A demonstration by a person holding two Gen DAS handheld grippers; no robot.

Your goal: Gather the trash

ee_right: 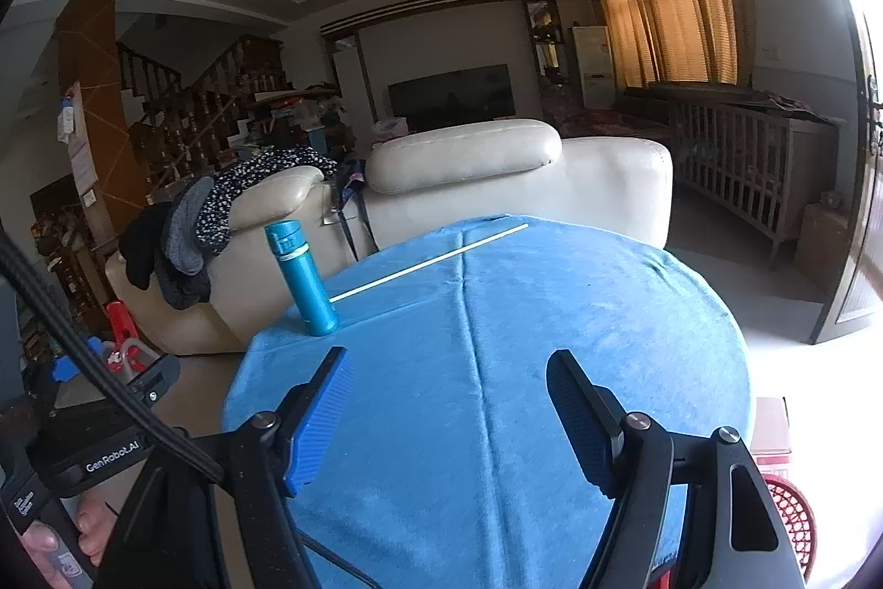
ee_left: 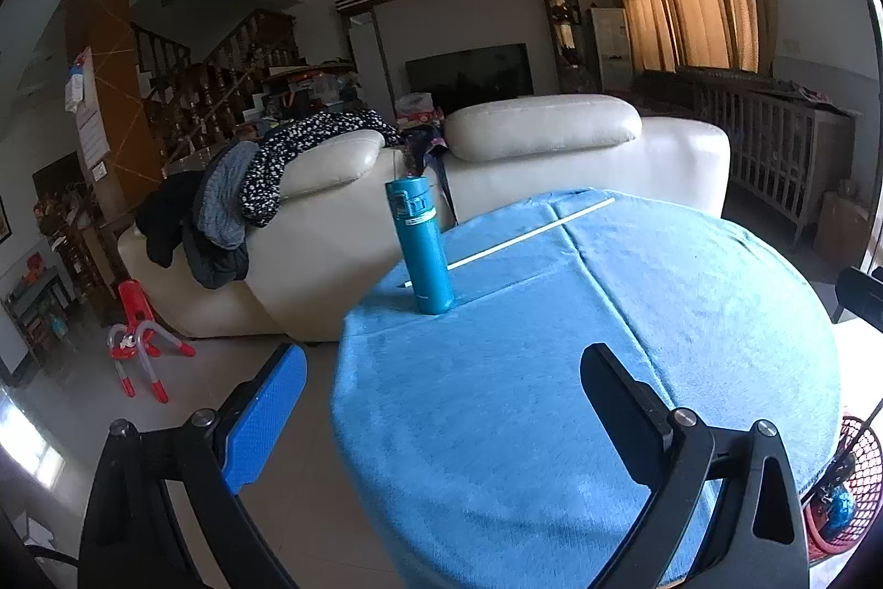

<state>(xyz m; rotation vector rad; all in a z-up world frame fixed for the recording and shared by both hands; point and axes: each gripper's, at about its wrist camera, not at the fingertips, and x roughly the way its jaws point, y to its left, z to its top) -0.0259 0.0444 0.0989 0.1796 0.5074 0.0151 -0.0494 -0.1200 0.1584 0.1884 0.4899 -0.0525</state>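
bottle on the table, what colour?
Teal-blue metallic bottle, lid the same colour, standing upright on the blue tablecloth. Clearest in the left wrist view.

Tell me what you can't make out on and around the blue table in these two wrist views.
- Red mesh basket: cut off by the left wrist view's edge and hidden behind the gripper's finger; contents unclear.
- White stick: its near end hidden behind the teal bottle in the left view.
- Bottle's label: too small to read.
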